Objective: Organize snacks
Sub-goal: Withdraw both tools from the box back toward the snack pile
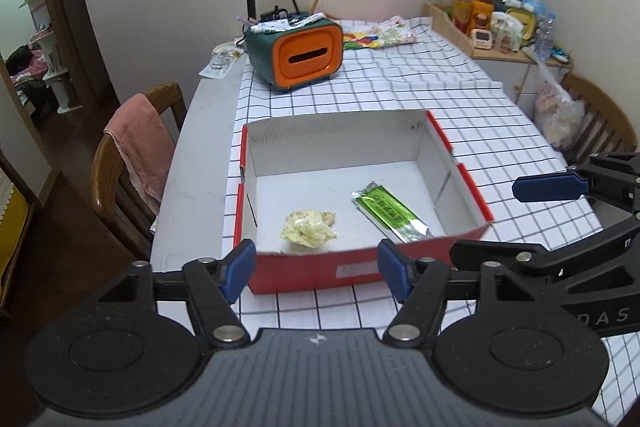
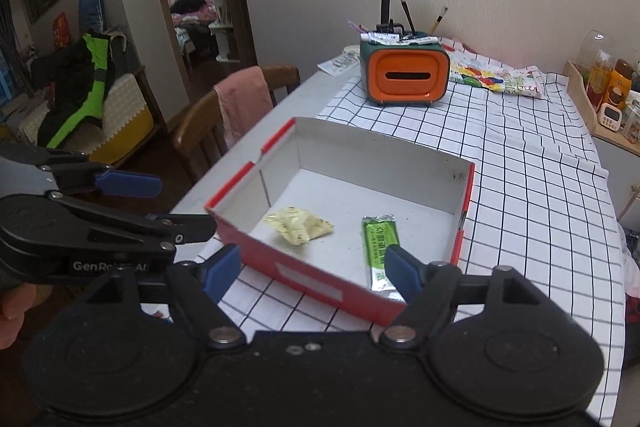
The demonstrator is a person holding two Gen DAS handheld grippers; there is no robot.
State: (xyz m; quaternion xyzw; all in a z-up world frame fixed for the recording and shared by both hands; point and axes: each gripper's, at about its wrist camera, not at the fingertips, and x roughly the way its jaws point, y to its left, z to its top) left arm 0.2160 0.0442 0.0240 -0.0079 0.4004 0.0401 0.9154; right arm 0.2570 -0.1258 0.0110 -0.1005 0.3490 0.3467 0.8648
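Both the left tongs (image 1: 316,269) and right tongs (image 2: 314,273) hang released and empty above the desk (image 1: 400,99). The yellow snack (image 1: 308,229) and green snack (image 1: 390,211) lie apart inside the red box (image 1: 312,273); sorting looks nearly finished.

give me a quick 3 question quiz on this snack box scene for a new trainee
1. True or false: the green stick packet lies inside the red box.
2. Multiple choice: what lies beside it in the box? A) a crumpled yellow wrapper B) a banana C) a spoon
3. Fill in: the left tongs and right tongs are both ____, with nothing between their pads.

Key:
1. True.
2. A, the yellow wrapper.
3. Open.
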